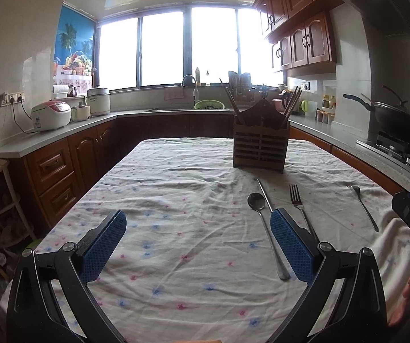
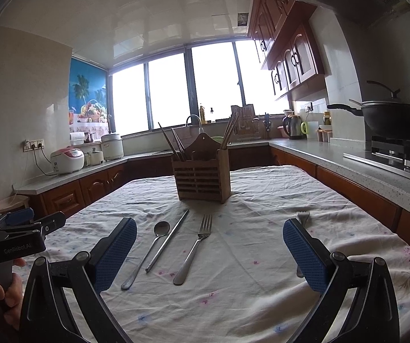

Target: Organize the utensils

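Note:
A wooden utensil holder [image 1: 260,148] with chopsticks in it stands on the cloth-covered table [image 1: 176,188]; it also shows in the right wrist view [image 2: 202,178]. In front of it lie a spoon [image 1: 265,228] [image 2: 145,254], a metal chopstick [image 1: 265,195] [image 2: 167,240], a fork [image 1: 299,205] [image 2: 195,247] and a second fork [image 1: 363,207] [image 2: 302,218] to the right. My left gripper [image 1: 197,223] is open above the cloth, left of the spoon. My right gripper [image 2: 209,234] is open above the cutlery, its right finger hiding part of the second fork.
Kitchen counters ring the table: rice cookers [image 1: 51,115] at left, a sink [image 1: 202,105] under the window, a wok [image 2: 390,118] on the stove at right. A kettle [image 2: 292,127] stands on the back right counter.

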`<control>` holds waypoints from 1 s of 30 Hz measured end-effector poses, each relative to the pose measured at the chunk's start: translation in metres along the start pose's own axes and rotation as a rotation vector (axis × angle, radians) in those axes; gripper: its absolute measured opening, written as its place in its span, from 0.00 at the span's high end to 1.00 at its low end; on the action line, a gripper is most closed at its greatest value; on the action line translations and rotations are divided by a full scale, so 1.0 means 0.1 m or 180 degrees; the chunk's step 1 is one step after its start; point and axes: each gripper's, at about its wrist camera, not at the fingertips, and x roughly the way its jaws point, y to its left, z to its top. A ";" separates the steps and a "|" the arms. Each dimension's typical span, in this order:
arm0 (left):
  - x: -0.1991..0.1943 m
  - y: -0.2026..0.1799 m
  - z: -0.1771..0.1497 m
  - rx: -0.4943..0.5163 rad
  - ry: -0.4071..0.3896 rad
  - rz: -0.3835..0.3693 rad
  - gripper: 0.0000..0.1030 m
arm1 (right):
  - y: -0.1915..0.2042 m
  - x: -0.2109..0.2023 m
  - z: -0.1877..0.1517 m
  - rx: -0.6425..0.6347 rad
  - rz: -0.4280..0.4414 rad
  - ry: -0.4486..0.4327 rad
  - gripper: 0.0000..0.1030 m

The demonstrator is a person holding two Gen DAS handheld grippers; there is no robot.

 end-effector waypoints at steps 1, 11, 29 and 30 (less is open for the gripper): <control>0.00 0.00 0.00 -0.0003 -0.0002 0.0001 0.00 | 0.00 0.00 0.00 0.0005 0.0004 0.0003 0.00; -0.01 -0.01 0.00 0.0005 0.0005 -0.0013 0.00 | 0.00 0.00 0.00 0.0015 0.0006 0.0015 0.00; -0.07 -0.06 0.03 0.0060 -0.0039 -0.0035 0.00 | 0.01 -0.04 0.05 0.0047 0.0044 -0.0034 0.00; -0.07 -0.06 0.03 0.0055 -0.0036 -0.0040 0.00 | 0.01 -0.04 0.05 0.0046 0.0051 -0.0036 0.00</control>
